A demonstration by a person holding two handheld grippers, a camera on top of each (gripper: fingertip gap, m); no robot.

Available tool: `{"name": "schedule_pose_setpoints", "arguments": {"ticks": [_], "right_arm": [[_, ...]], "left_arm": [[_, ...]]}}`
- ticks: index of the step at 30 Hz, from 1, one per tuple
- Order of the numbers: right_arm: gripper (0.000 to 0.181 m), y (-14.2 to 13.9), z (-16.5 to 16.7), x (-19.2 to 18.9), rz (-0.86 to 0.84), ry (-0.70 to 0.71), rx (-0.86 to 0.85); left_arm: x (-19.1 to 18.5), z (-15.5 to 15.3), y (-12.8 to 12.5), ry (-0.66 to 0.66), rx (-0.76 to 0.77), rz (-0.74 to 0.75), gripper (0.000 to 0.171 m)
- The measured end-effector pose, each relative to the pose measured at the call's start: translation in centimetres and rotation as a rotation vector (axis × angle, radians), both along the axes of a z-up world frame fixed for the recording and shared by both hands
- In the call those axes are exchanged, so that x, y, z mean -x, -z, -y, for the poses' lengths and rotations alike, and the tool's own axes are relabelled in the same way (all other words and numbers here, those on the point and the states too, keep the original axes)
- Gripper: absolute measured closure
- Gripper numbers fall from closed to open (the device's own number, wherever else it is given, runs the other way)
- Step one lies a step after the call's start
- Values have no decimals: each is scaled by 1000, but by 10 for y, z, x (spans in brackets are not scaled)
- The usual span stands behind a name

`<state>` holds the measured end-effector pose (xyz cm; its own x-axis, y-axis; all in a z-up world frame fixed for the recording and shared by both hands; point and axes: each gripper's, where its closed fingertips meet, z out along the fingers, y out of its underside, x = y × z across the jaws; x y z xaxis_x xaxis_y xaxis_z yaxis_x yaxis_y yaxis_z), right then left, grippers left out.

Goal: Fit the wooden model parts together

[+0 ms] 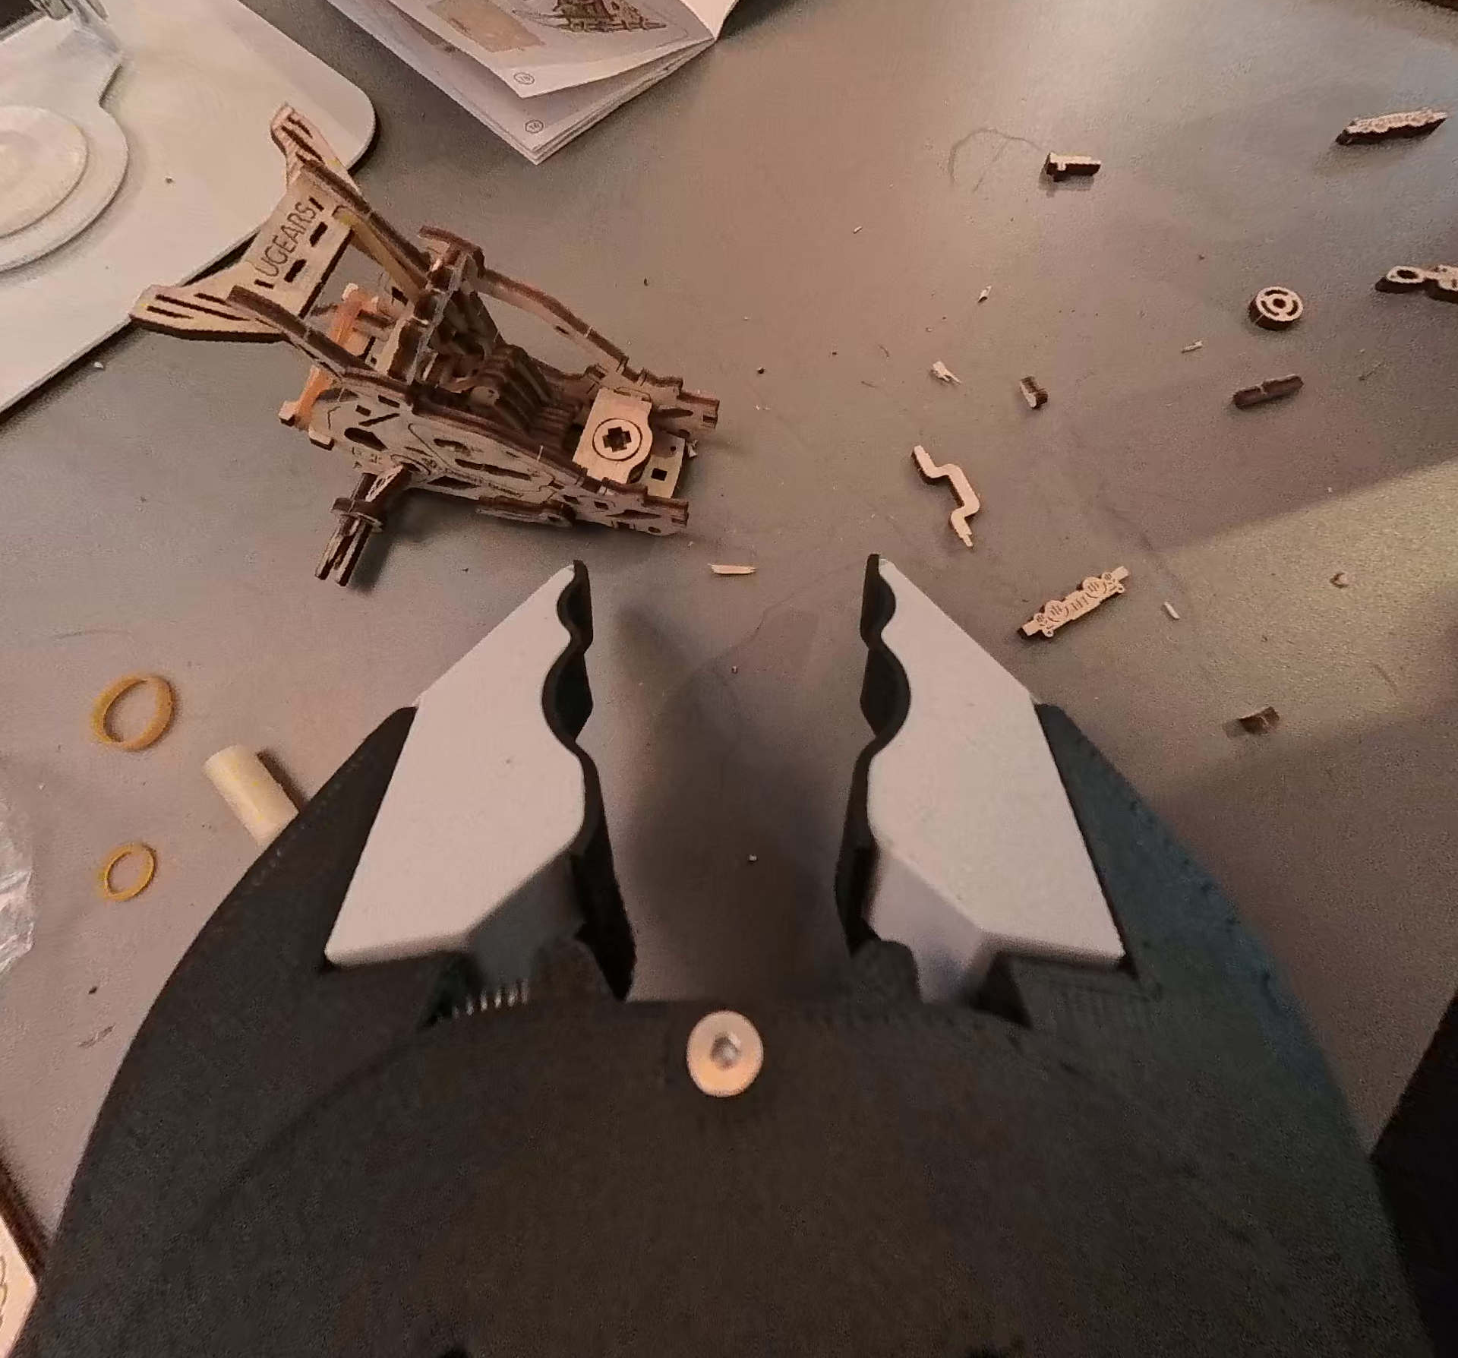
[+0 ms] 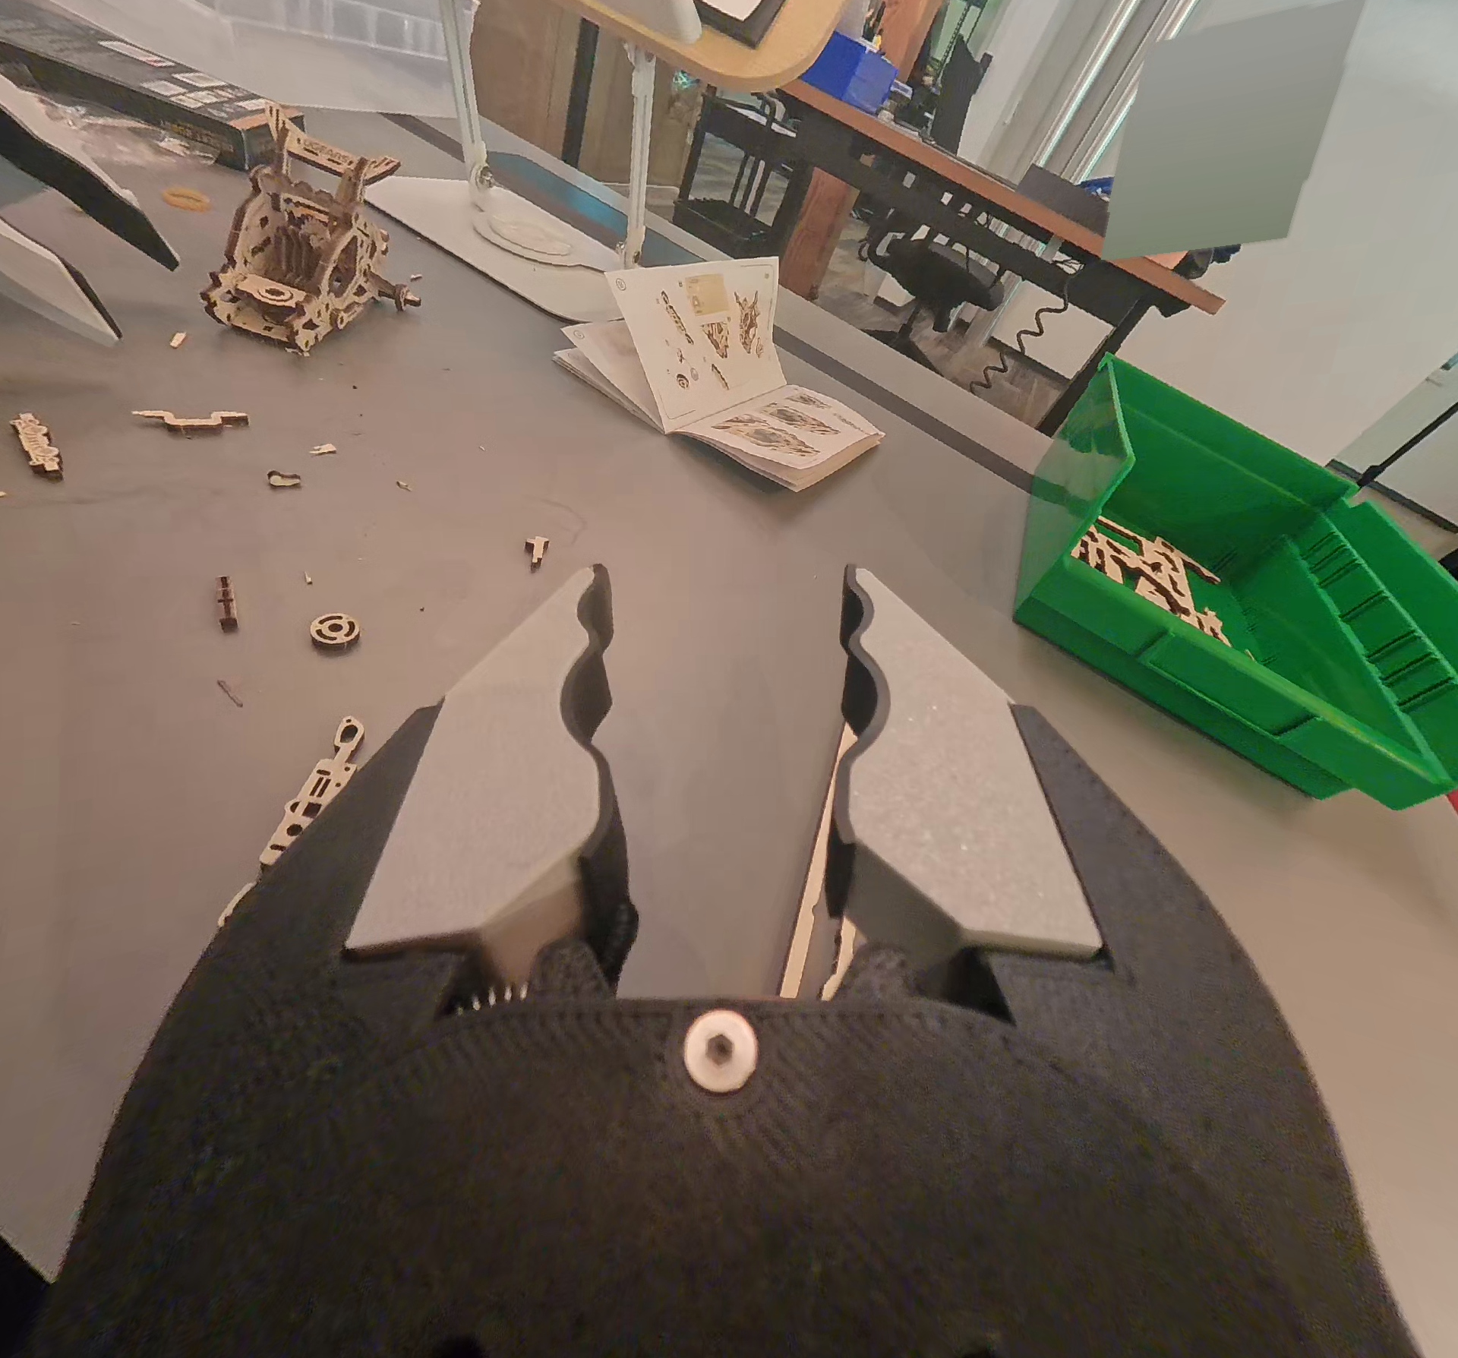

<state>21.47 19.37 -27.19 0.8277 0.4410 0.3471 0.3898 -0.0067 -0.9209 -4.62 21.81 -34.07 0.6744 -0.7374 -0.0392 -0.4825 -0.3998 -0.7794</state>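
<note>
In the left wrist view, the left hand-held gripper [image 1: 722,570] hangs open and empty over the grey tabletop [image 1: 828,255], with the half-built wooden model [image 1: 442,389] lying ahead to its left and a zigzag part [image 1: 947,491] loose to its right. In the right wrist view, the right hand-held gripper [image 2: 726,578] is likewise open and empty; a small ring part [image 2: 334,630] and the instruction booklet [image 2: 710,381] lie ahead, a green bin [image 2: 1231,610] to the right. Best to pinch one flat piece by its edges and brace the model before pressing.
</note>
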Motion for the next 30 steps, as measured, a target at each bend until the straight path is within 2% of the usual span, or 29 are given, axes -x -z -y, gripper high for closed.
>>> {"name": "schedule_pose_setpoints", "arguments": {"ticks": [30], "right_arm": [[127,-1,0,0,0,3,-9]], "left_arm": [[0,0,2,5,2,-14,110]]}}
